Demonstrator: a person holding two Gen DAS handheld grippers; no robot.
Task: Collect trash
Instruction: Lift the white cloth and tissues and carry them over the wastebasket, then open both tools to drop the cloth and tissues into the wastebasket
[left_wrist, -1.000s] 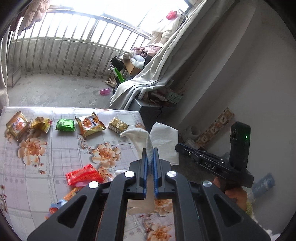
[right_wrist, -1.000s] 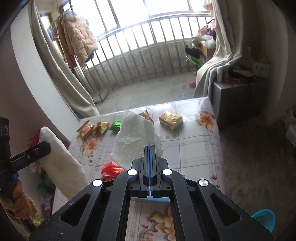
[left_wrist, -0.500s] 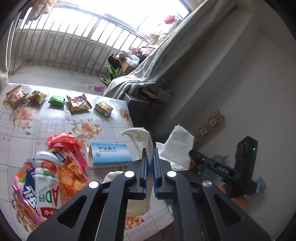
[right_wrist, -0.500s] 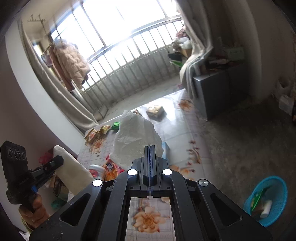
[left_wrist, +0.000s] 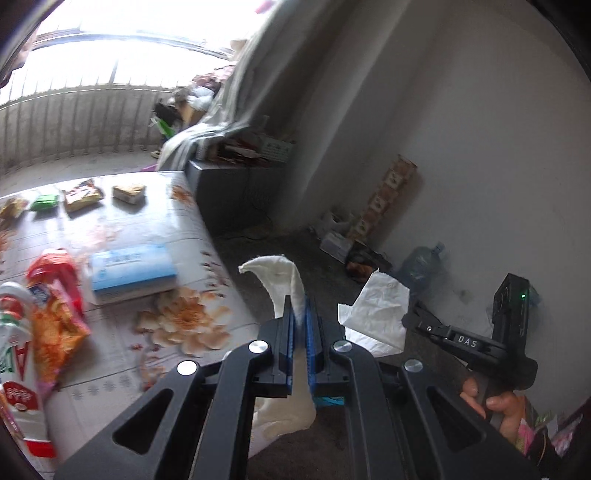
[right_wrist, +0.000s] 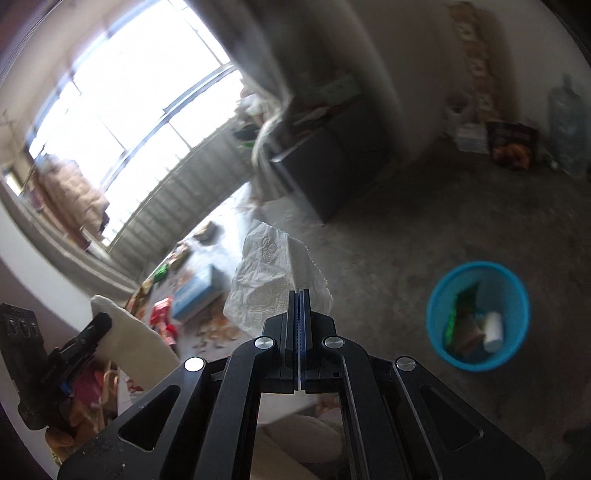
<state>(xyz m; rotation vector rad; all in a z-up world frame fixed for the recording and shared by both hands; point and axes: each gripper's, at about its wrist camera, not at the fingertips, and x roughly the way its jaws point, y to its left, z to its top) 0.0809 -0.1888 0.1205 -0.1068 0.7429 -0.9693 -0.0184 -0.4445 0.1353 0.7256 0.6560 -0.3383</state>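
The left gripper (left_wrist: 300, 306) pinches a cream-white tissue (left_wrist: 280, 275) between its blue pads, past the floral table (left_wrist: 192, 229) edge; the right gripper (right_wrist: 300, 295) is clamped on a crumpled white napkin (right_wrist: 266, 280), with a blue trash basket (right_wrist: 476, 273) on the floor to its right
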